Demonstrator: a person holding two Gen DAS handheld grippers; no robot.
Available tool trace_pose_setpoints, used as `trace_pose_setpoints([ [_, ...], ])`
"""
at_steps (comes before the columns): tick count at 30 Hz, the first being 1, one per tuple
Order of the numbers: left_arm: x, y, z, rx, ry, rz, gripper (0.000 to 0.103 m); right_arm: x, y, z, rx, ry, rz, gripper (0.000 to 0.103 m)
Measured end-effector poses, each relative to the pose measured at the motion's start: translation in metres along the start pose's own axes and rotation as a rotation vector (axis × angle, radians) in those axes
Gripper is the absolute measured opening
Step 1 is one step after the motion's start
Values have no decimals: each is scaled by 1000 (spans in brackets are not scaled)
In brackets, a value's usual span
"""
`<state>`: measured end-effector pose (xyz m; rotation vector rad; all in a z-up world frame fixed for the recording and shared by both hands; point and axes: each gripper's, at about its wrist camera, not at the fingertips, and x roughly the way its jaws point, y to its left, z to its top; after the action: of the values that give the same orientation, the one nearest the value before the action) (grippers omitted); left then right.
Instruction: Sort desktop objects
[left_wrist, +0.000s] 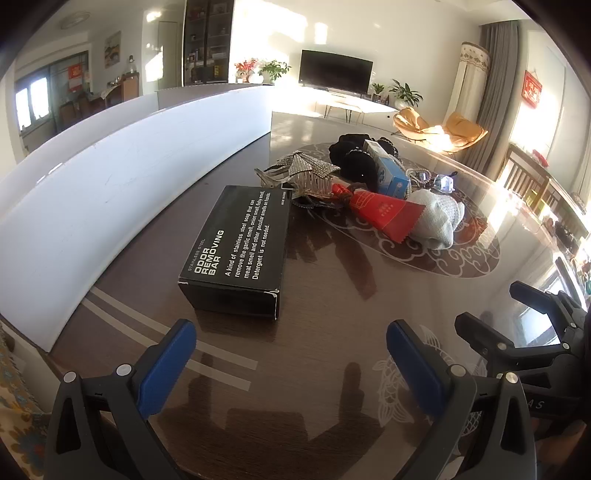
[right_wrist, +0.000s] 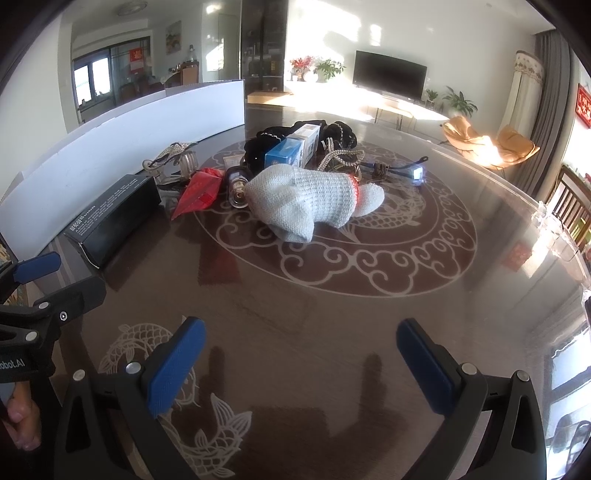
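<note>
sorting not begun: both my claws, left (left_wrist: 291, 354) and right (right_wrist: 301, 354), released, empty; next, reach black box (left_wrist: 236, 251).

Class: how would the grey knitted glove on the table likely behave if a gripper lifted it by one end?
The glove looks like soft knit lying slumped, so it would probably droop. It seems light. It touches the red packet, which might shift.

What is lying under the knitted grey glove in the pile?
The grey glove lies partly over a small glass bottle and touches a red paper packet. The rest under it is covered, so it cannot be seen.
</note>
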<state>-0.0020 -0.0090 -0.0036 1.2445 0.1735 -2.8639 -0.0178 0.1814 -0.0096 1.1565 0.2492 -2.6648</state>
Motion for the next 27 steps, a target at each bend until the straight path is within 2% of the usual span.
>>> trace_pose_setpoints([
  [27,3,0,1,-2,9,-3,103,3,1,0,-3,10,4,103],
])
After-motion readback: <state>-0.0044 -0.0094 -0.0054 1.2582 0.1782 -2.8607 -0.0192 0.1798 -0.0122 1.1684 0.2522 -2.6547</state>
